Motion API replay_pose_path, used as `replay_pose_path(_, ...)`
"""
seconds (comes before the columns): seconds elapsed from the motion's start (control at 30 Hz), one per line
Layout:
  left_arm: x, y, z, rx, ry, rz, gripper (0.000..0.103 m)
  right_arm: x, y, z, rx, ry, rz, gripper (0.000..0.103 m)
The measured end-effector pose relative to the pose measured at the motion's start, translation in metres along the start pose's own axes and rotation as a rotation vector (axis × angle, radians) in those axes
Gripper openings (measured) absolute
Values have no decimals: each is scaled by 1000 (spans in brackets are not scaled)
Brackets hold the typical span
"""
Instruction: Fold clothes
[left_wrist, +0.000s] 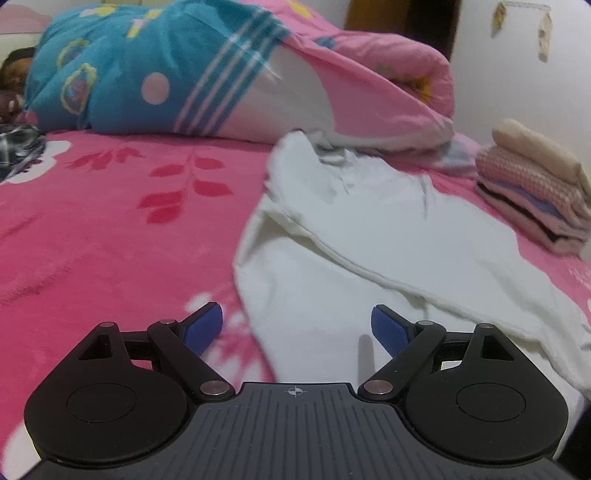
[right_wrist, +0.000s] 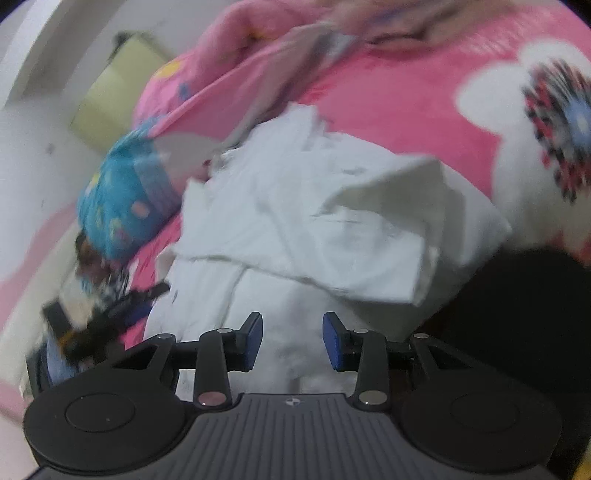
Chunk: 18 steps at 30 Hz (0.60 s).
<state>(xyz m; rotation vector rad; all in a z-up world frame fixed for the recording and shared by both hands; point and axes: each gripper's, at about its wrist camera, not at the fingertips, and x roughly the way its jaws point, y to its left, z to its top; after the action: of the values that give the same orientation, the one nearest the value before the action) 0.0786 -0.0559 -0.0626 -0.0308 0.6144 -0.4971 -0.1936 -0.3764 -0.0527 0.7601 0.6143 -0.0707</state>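
Observation:
A white garment (left_wrist: 369, 236) lies rumpled on the pink flowered bed cover (left_wrist: 110, 221), with one side turned over in a fold. My left gripper (left_wrist: 295, 314) stands wide open just above the garment's near left edge, and nothing sits between its blue pads. In the right wrist view the same white garment (right_wrist: 314, 221) fills the middle, a folded flap lying across it. My right gripper (right_wrist: 292, 321) hovers over the garment's near part, jaws partly apart. White cloth shows through the gap and the pads do not press on it.
A rolled blue and pink quilt (left_wrist: 147, 66) lies along the back of the bed. A stack of folded clothes (left_wrist: 535, 192) sits at the right, and a dark patterned cloth (left_wrist: 18, 147) at the far left edge. A dark blurred mass (right_wrist: 517, 314) lies right of my right gripper.

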Motion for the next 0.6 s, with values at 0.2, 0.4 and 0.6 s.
replay_pose_path(0.2,20,15,17,31,-1,84,89,-16,41,17,-174,-78,15,39)
replay_pose_path(0.4,58,21,39,109,58,172,89,8,74,27,-221,-58,61,39)
replay_pose_path(0.6,74,34,56,74,-3,241,88,24,90,24,-237,-30,66,39)
